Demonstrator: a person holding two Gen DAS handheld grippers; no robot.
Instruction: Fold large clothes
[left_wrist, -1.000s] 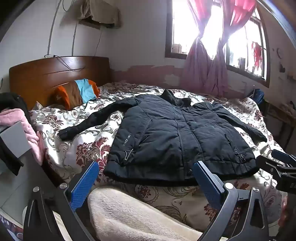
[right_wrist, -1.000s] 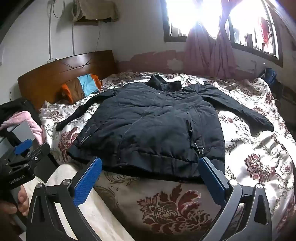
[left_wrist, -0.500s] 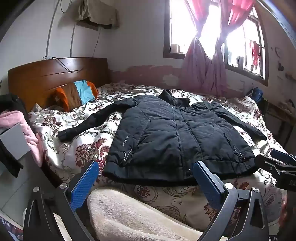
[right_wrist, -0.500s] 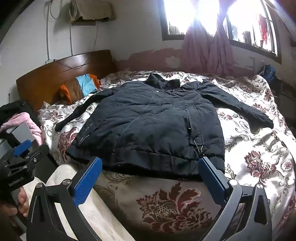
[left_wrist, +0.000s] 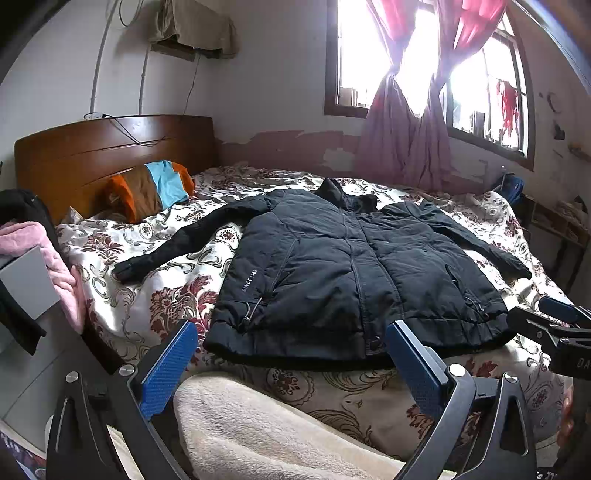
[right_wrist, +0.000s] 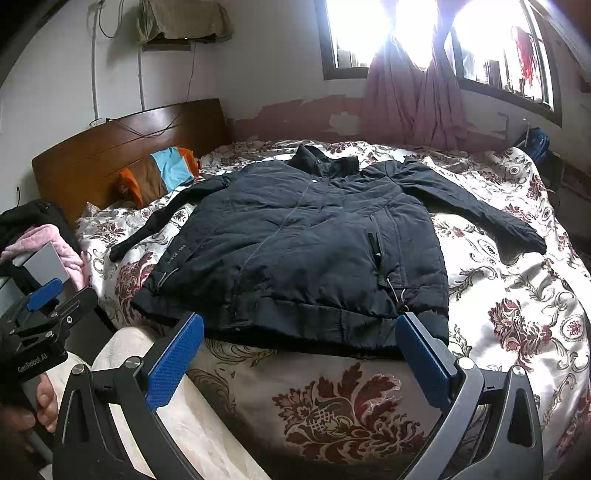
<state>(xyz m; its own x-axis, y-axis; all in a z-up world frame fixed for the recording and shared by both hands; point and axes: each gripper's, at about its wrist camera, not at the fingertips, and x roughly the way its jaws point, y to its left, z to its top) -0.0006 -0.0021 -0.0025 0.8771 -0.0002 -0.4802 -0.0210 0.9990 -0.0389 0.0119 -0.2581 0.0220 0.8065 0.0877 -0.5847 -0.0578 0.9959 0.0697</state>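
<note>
A large black padded jacket (left_wrist: 343, 269) lies flat and face up on the bed, collar toward the far wall, both sleeves spread out; it also shows in the right wrist view (right_wrist: 303, 247). My left gripper (left_wrist: 291, 365) is open and empty, held just short of the jacket's hem, over the foot of the bed. My right gripper (right_wrist: 299, 354) is open and empty, also just short of the hem, nearer its right corner. Each gripper shows at the edge of the other's view.
The bed has a floral quilt (right_wrist: 517, 314) and a wooden headboard (left_wrist: 92, 147). A striped orange, brown and blue pillow (left_wrist: 151, 184) lies by the headboard. A cream blanket (left_wrist: 258, 424) lies at the near edge. Pink and black clothes (left_wrist: 33, 251) are piled at the left.
Both grippers have crept slightly nearer and lower toward the jacket's hem. The jacket has not moved and both jaws stay open.
</note>
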